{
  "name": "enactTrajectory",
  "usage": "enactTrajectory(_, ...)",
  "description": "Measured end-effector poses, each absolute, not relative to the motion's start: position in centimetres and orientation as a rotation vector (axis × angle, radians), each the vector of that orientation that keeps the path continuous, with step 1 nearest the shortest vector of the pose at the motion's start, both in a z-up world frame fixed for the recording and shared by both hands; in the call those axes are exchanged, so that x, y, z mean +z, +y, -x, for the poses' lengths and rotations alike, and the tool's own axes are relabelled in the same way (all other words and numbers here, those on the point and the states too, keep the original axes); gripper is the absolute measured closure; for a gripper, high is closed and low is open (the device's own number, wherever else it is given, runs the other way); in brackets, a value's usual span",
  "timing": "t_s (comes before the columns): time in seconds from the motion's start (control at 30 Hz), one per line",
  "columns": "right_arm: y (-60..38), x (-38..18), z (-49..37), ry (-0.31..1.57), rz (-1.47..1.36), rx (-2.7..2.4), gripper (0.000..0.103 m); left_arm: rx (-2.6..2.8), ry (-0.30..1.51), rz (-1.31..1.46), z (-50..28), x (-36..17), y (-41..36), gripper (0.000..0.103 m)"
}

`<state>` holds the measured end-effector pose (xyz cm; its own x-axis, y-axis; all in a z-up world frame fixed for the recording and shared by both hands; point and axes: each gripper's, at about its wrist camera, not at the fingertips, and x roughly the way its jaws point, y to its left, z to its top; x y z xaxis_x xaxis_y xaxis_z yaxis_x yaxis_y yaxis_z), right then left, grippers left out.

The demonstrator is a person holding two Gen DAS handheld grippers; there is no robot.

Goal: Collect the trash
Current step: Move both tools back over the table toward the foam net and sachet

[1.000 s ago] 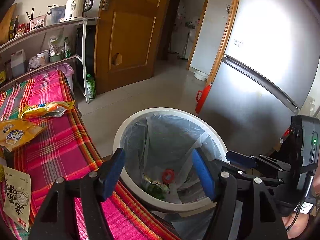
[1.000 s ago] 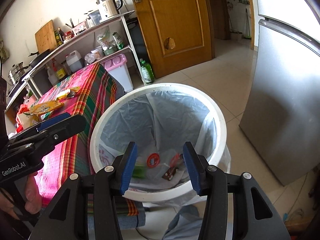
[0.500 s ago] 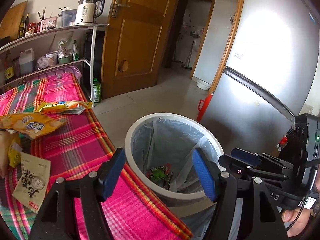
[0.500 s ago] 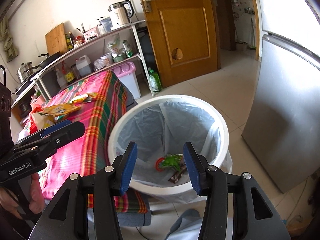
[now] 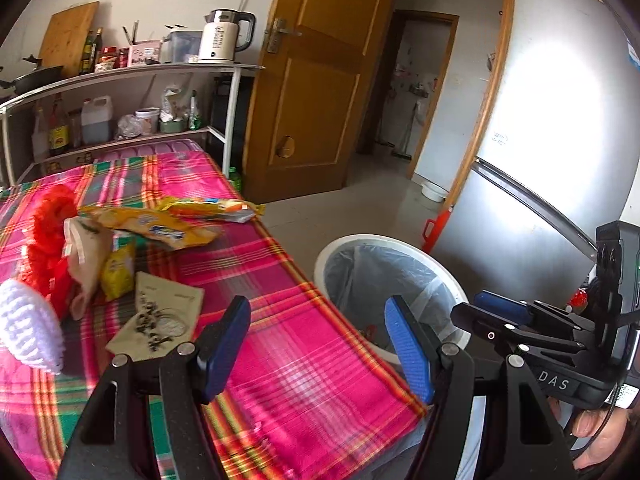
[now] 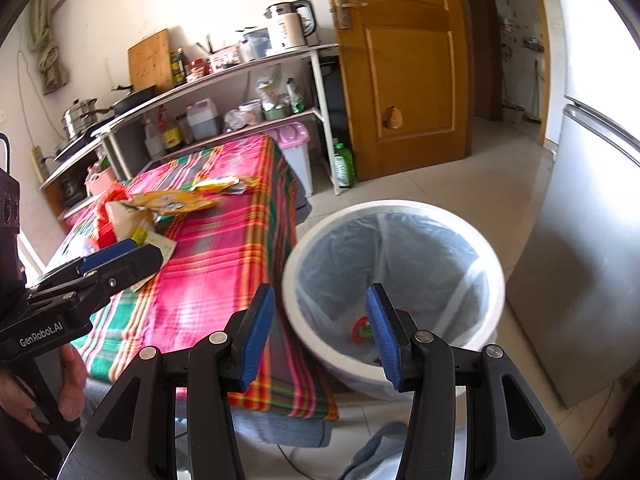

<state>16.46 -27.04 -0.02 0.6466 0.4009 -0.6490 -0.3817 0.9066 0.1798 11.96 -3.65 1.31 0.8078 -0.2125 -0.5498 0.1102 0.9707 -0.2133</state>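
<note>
A white trash bin (image 5: 340, 246) lined with a clear bag stands on the floor beside the table; it also shows in the right wrist view (image 6: 400, 210) with wrappers at its bottom. Snack wrappers lie on the pink plaid tablecloth: a beige packet (image 5: 160, 316), a yellow packet (image 5: 118, 266), orange-yellow wrappers (image 5: 160, 228) and a red bag (image 5: 48, 232). My left gripper (image 5: 318, 344) is open and empty above the table's near corner. My right gripper (image 6: 320, 334) is open and empty, above the bin's near rim.
A metal shelf (image 5: 120, 76) with a kettle, bottles and jars stands behind the table. A wooden door (image 5: 312, 80) and a silver fridge (image 5: 560, 140) flank the tiled floor. A white knitted item (image 5: 24, 328) lies at the table's left.
Both grippers have pulled back and up from over the bin and swung left toward the table. More of the table and its wrappers has come into view. Both stay open.
</note>
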Motion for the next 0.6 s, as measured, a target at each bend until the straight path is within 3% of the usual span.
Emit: enactTrajectory(0.6,-20.7,0.2,-15.6,0.757,0.012,0.599,0.054,0.050,0.579,0.208,-7.2,0.8,4.4,0.031)
